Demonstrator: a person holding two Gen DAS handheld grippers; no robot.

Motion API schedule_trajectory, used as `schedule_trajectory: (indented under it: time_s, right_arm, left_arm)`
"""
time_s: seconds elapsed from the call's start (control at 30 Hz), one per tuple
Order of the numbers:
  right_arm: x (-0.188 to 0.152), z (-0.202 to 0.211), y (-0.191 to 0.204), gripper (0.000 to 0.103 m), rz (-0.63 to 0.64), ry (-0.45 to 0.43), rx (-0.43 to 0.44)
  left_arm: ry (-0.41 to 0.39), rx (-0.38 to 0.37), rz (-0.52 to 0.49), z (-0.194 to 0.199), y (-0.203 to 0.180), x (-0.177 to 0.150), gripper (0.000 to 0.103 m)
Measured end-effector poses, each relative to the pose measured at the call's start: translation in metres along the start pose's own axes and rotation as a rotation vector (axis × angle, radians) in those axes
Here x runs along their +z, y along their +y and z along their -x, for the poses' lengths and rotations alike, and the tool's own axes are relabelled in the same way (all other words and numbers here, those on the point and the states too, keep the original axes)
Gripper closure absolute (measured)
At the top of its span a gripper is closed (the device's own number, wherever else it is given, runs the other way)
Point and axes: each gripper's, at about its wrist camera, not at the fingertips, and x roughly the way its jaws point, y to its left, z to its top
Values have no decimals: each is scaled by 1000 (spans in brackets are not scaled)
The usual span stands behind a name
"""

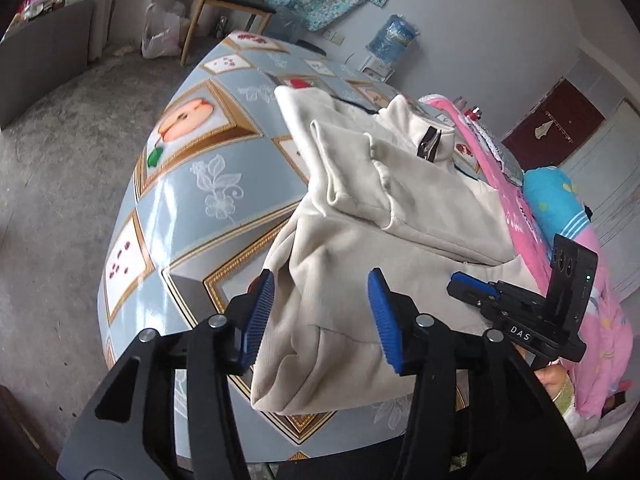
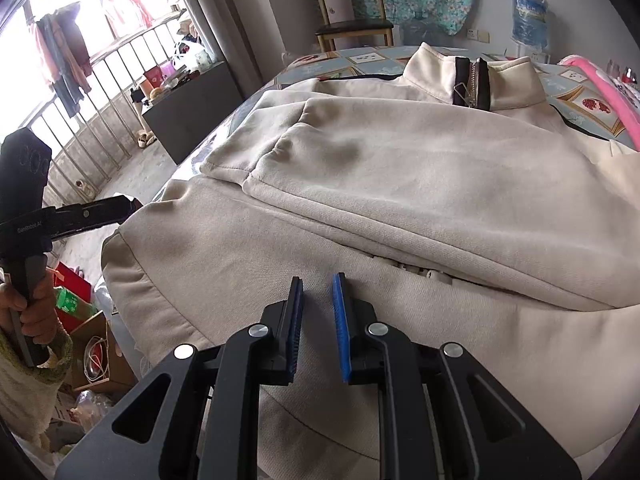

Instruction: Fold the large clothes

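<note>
A: How much room around the left hand-held gripper (image 1: 320,320)?
B: Bare bench (image 1: 180,184) to its left; jaws apart over the jacket (image 1: 360,248) corner at the bench edge.
A: The right hand-held gripper (image 2: 318,328)?
B: Nearly closed on cream cloth; the jacket lies folded ahead, collar farthest.

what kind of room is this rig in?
Likely a lived-in home room, not a lab. A cream zip-collar jacket lies on a table with a glossy blue fruit-print cover, a wooden chair with a dark seat stands by the wall, and laundry hangs at a barred window.
</note>
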Motion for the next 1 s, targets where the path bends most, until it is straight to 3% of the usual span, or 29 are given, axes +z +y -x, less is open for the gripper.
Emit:
schedule_trajectory:
  time_s: [0.1,0.13,0.2,0.37,0.43,0.53,0.73,0.77,0.83,0.97,1.0]
  right_arm:
    - [0,0,0,88,0,-1,0]
    - [0,0,0,88,-1,-1,0]
    - [0,0,0,88,1,-2,-1]
    - [0,1,0,88,5,-4,-2]
    - [0,1,1,88,5,-3,-3]
    - [0,1,1,88,6,-3,-4]
    - [0,1,1,88,8,-4,-7]
    - [0,1,1,88,8,-4,-7]
    - [0,1,1,88,9,-4,-7]
    - [-1,1,1,88,11,-6,-9]
    - [-1,1,2,88,10,-7,-9]
  left_arm:
    - [18,8,9,-4,1,-5,60]
    - [19,-5,-5,-2,0,-7,74]
    - [40,-36,-36,1,-6,-11,83]
    - [78,-110,-52,9,-8,-9,83]
    - [87,-117,-13,5,-2,-3,72]
    - [99,-145,42,-6,8,9,63]
    - [136,-132,93,-32,15,26,66]
    - [130,-127,86,-34,14,27,69]
    - [115,-126,56,-35,8,29,88]
    - [-26,-179,-62,-10,-15,33,93]
    - [-36,-160,-67,-10,-15,34,93]
